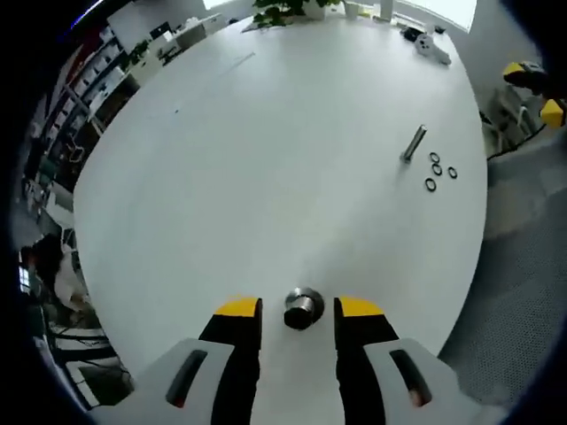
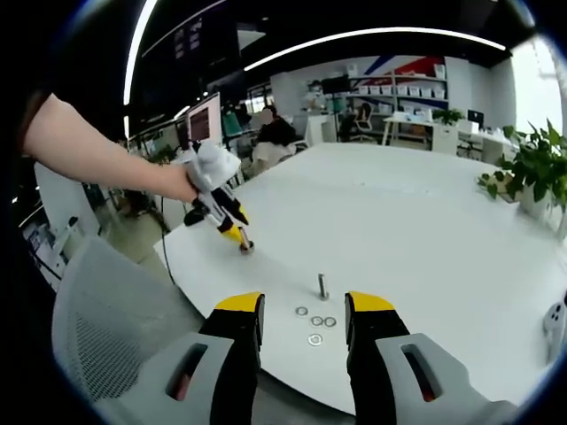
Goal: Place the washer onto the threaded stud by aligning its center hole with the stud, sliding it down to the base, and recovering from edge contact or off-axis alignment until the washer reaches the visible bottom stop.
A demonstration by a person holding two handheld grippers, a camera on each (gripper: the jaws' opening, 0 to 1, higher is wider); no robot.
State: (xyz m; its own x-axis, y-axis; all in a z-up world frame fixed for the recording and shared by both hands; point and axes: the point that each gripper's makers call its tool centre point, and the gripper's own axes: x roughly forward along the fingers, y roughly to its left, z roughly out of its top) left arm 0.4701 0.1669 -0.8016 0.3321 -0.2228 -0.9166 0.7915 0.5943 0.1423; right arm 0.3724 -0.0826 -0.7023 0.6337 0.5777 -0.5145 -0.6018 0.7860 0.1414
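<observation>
A: Step? Nothing is being threaded yet. The right claw (image 2: 303,319) is hanging released above four washers (image 2: 315,322) lying on the table (image 2: 425,221), just at 6 o'clock of the upright stud (image 2: 322,285).

B: The left claw (image 1: 299,308) is gaping around a metal nut (image 1: 303,308), well apart. Next I'd be pinching one thin ring by its edge.

Table (image 1: 266,159): you work on a white, rounded top.
Stud (image 1: 413,143): lies on your table near its edge.
Washers (image 1: 438,170): four, loose just beside the stud.
Metal cylinder (image 1: 303,308): stands on your table.
Far end: potted plant (image 1: 285,9).
</observation>
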